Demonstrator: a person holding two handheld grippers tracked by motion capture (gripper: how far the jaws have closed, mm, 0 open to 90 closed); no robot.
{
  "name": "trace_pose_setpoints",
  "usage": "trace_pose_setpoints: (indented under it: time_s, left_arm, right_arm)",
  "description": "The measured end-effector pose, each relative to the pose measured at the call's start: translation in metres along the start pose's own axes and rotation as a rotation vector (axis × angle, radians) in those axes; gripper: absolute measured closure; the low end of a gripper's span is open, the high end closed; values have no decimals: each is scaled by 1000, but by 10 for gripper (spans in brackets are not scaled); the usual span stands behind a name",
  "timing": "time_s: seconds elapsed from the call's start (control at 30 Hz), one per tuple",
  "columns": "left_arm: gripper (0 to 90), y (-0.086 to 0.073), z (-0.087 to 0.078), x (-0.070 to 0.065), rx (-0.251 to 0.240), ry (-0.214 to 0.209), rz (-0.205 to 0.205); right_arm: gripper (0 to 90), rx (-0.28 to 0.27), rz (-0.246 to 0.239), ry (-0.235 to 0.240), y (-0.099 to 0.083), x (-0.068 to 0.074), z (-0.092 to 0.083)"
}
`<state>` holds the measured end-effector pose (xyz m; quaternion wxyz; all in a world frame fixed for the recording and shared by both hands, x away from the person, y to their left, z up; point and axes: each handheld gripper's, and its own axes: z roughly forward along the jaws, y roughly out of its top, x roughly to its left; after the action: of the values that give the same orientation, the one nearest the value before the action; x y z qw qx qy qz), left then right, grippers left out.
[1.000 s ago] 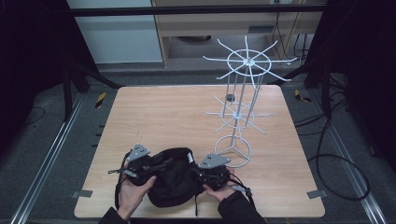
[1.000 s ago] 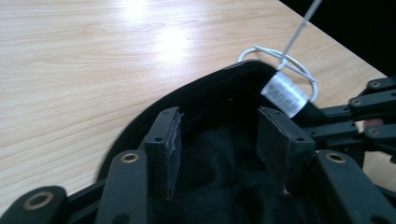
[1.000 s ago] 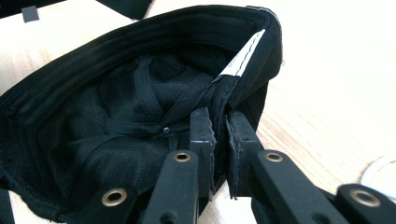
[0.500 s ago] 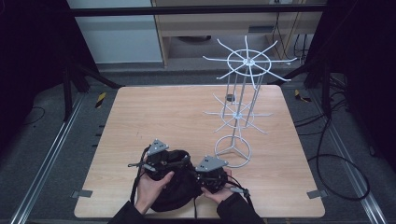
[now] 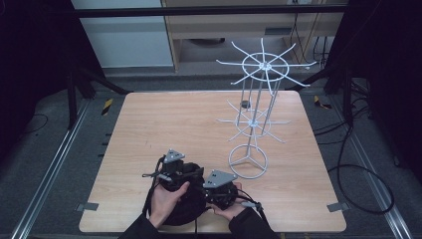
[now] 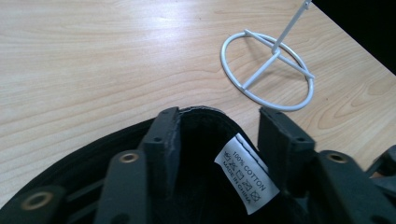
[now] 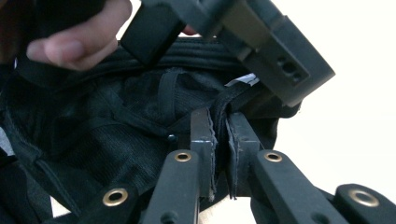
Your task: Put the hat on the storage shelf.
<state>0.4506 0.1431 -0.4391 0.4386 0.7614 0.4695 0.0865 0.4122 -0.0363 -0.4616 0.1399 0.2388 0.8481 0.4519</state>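
Two hand-held grippers are working one black cotton cap [image 5: 184, 209] at the near edge of the pale wooden table [image 5: 174, 124].

- Left gripper [image 5: 174, 172]: jaws standing apart, one either side of the cap's rim; the left gripper view is showing one pad against the fabric and a gap at the other, beside a white care label [image 6: 246, 173] reading "100% COTTON". Jaws not yet closing on it.
- Right gripper [image 5: 219, 186]: jaws nearly together, pinching a fold of the cap's inner band.
- Cap: resting low at the table's near edge, inside facing up, between both hands.
- White wire display stand with ring base and two tiers of radiating hooks [image 5: 259, 99]: standing just beyond the right gripper, nothing hanging on it.

Change since a second ago: both grippers are drawing closer together over the cap, the left having shifted inward toward the stand. Judged meaning: the cap is being gathered for lifting, probably toward a hook.
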Motion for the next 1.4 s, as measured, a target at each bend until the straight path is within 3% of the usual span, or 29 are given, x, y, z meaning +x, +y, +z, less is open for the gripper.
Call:
trace_pose_setpoints:
  time_s: [0.17,0.3,0.4,0.6,0.63,0.8,0.83,1.0,1.1,1.2,1.33,1.37,1.4]
  left_arm:
    - [741,-1,-1,0,10,-38,-18]
    - [804,-2,-3,-1,2,-46,-12]
    - [816,-1,-6,1,-5,-53,-11]
    - [819,3,-22,4,-64,-63,-9]
    - [822,6,-31,3,-99,-56,5]
    - [825,11,-47,2,-153,-58,32]
    - [825,13,-54,1,-179,-68,37]
    - [825,18,-65,-5,-234,-94,62]
    - [826,22,-73,-12,-275,-114,87]
    - [826,24,-79,-22,-299,-131,118]
    - [826,24,-81,-27,-306,-144,138]
    - [826,24,-81,-29,-304,-146,147]
    - [826,24,-81,-29,-304,-146,147]
  right_arm:
    - [831,8,11,5,-1,1,3]
    - [795,5,22,19,-1,2,3]
    - [757,-6,27,29,0,2,0]
    - [654,-72,76,62,0,-4,-24]
    - [635,-111,95,70,1,-7,-35]
    - [603,-165,107,22,6,-15,-54]
    - [588,-177,123,-7,7,-21,-60]
    - [548,-164,145,-13,4,-26,-58]
    - [476,-143,164,21,2,-25,-47]
    - [428,-156,184,64,4,-22,-39]
    - [452,-170,211,99,4,-22,-34]
    - [556,-168,211,97,3,-22,-32]
    - [556,-168,211,97,3,-22,-32]
